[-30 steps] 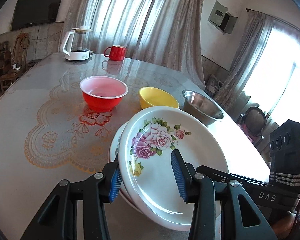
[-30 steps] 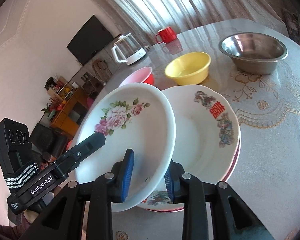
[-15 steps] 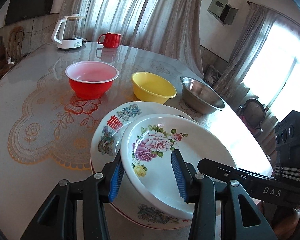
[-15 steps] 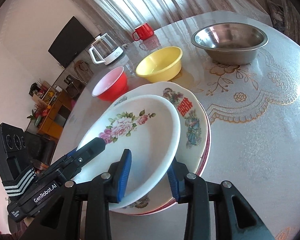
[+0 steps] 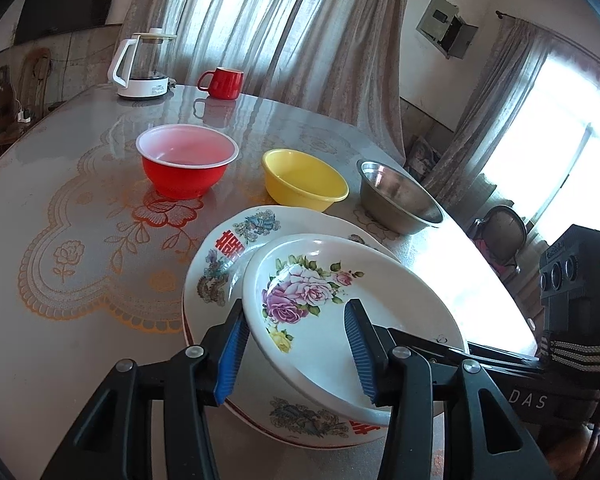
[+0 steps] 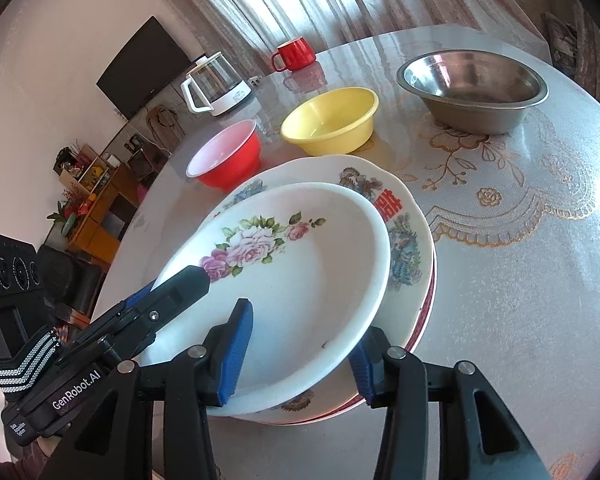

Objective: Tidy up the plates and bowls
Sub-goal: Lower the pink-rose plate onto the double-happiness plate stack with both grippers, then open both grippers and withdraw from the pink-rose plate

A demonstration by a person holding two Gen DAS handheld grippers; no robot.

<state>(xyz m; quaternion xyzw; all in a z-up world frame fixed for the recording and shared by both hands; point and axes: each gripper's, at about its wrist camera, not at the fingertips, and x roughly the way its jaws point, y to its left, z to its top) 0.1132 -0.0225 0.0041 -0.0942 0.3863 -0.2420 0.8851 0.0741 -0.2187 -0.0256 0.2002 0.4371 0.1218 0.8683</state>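
A white plate with pink roses lies a little tilted on a larger patterned plate with red characters. My left gripper is shut on the rose plate's near-left rim, one blue pad outside the rim and one on the inside. My right gripper straddles the opposite rim; its jaws are opening and the pads stand wide of the rim. Behind the plates stand a red bowl, a yellow bowl and a steel bowl.
A white kettle and a red mug stand at the far side of the round glass-topped table. The table's edge runs close on the right, with a chair beyond it.
The rose plate has come down from a steep tilt to rest on the larger plate. The right gripper's pads have spread apart from the rim. The left gripper's pads keep their spacing.
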